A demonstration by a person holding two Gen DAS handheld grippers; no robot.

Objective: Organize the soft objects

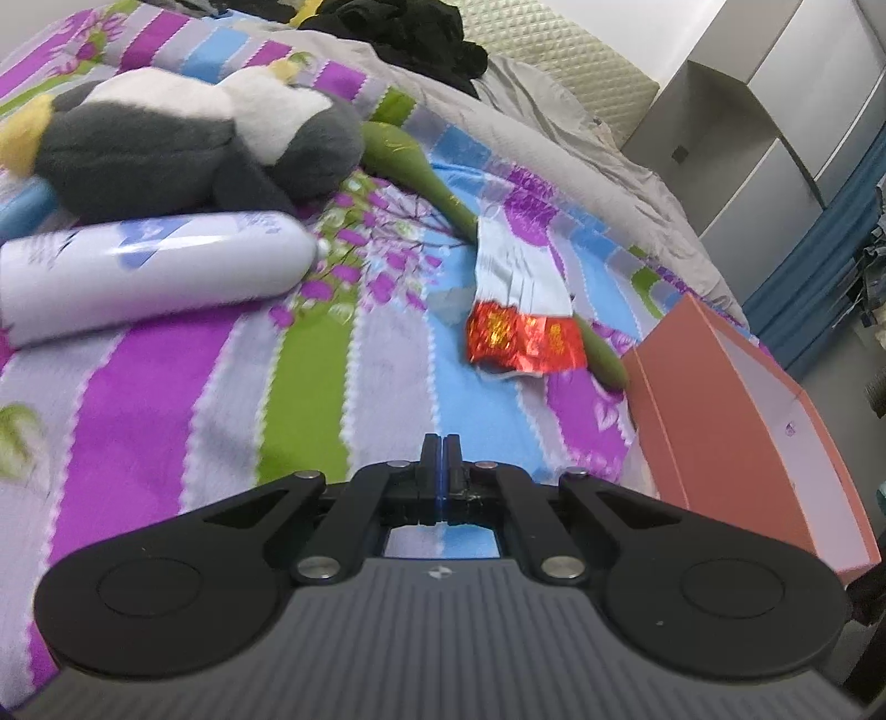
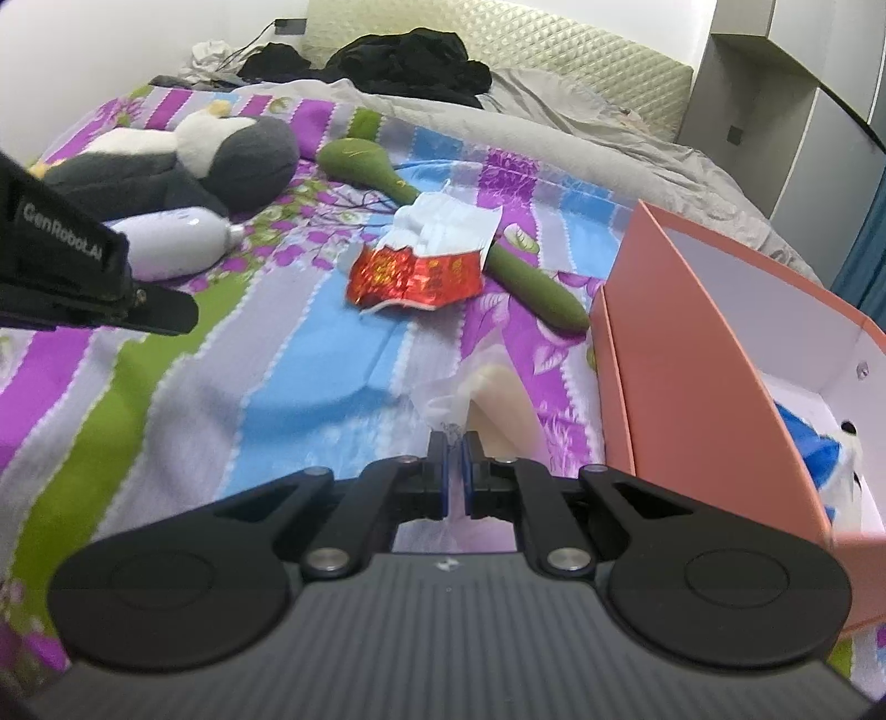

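A grey and white plush penguin (image 1: 183,138) (image 2: 183,160) lies at the far left of the striped bedspread. A white bottle (image 1: 149,271) (image 2: 177,243) lies in front of it. A green plush stem (image 1: 415,166) (image 2: 531,277) runs under a red and white wrapper (image 1: 520,332) (image 2: 421,271). My left gripper (image 1: 442,443) is shut and empty above the bedspread. My right gripper (image 2: 455,443) is shut on a clear plastic bag (image 2: 448,399) with a cream object (image 2: 504,410) in it, beside the pink box (image 2: 692,354) (image 1: 736,421).
The pink box holds a blue and white soft toy (image 2: 825,459). Black clothes (image 2: 410,66) (image 1: 410,33) and a grey sheet (image 2: 554,127) lie at the head of the bed. A white cabinet (image 1: 747,127) stands to the right. The left gripper's body (image 2: 66,260) shows in the right wrist view.
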